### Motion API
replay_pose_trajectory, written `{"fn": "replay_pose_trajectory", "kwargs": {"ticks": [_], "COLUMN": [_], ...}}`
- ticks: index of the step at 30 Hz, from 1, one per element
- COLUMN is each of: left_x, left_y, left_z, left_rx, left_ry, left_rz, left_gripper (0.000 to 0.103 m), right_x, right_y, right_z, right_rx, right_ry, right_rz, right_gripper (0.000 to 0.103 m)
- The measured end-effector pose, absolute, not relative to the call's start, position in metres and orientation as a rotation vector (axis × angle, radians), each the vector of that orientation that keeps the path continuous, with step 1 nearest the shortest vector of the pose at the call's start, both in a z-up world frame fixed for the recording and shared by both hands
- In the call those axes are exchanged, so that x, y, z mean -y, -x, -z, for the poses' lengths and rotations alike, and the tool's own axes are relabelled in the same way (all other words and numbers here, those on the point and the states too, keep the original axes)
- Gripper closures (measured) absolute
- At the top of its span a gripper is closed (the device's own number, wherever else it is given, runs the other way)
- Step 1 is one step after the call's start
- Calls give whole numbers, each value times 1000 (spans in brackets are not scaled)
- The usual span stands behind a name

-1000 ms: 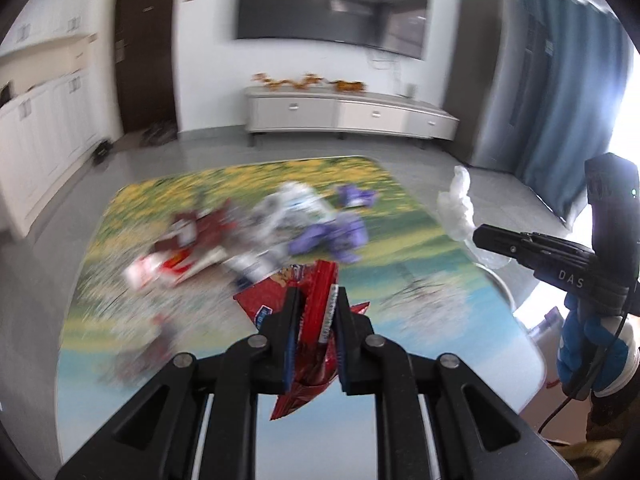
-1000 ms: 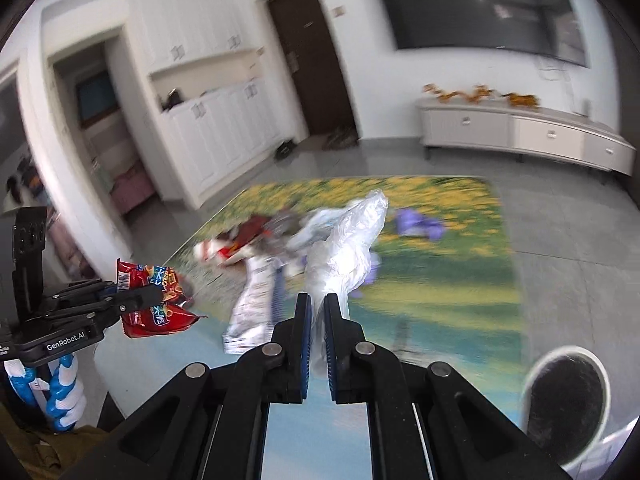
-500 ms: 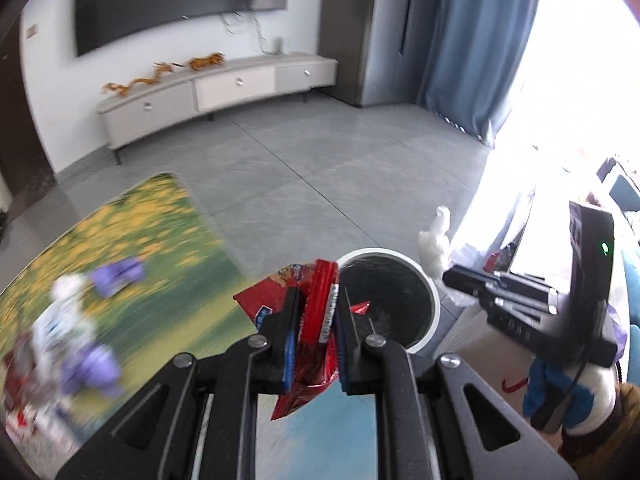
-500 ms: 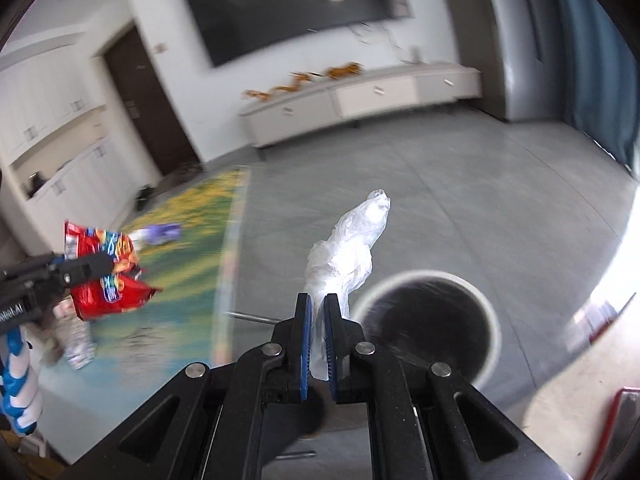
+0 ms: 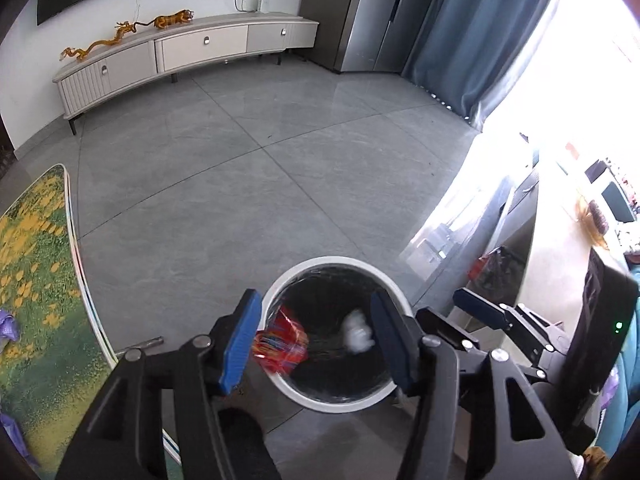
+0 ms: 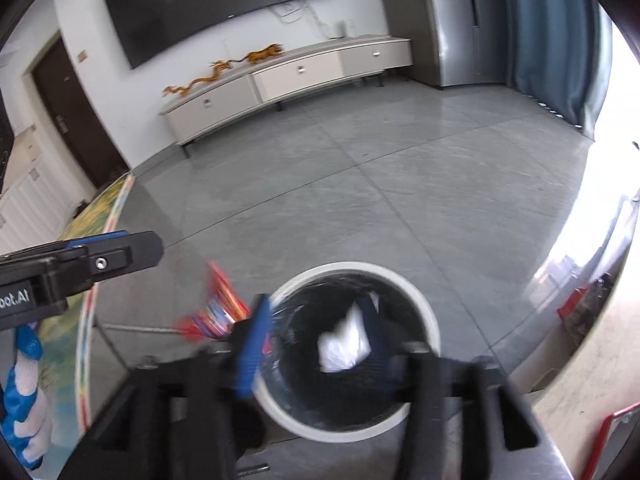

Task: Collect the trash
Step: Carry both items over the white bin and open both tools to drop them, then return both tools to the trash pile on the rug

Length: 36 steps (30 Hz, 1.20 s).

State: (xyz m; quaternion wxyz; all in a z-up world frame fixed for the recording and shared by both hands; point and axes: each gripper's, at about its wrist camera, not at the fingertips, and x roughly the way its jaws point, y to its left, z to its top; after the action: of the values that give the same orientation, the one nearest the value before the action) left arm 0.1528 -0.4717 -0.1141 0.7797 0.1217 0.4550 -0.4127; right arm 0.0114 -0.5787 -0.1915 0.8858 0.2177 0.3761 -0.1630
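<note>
Jaws on both our grippers are opening over the bin (image 5: 280,382), and nothing is pinched in either. Between the left gripper (image 5: 316,340) fingers the red snack wrapper (image 5: 282,346) drops free at the near-left rim; ahead of the right gripper (image 6: 320,354) the white plastic wad (image 6: 344,346) falls toward the dark liner. To do this well, we judge, we should hold both hands steady above the opening until the wrapper clears the rim. Left of the jaws lies the flowered table (image 5: 36,280) with more litter.
</note>
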Motion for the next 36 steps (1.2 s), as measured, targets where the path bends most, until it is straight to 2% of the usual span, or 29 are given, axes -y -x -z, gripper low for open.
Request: {"fn": "replay_pose_trajectory", "kwargs": {"ticks": [8, 16, 19, 26, 36], "left_x": [437, 369, 335, 246, 109], "left_y": [-137, -106, -94, -71, -58], "left_z": [82, 29, 6, -22, -22], "left_rx": [-902, -729, -664, -562, -512], "left_ry": [-237, -212, -192, -149, -94], "left_rz": [869, 783, 749, 660, 447], "left_gripper": [48, 46, 37, 37, 37], "right_x": [577, 542, 524, 473, 413], "right_y": [-3, 11, 18, 26, 20], "right_z": [173, 119, 95, 44, 0], "right_rx": [-748, -640, -590, -500, -439], "right_ry": [-437, -373, -338, -261, -175], "right_rz": [357, 315, 291, 214, 98], "right_gripper": [51, 46, 41, 36, 31]}}
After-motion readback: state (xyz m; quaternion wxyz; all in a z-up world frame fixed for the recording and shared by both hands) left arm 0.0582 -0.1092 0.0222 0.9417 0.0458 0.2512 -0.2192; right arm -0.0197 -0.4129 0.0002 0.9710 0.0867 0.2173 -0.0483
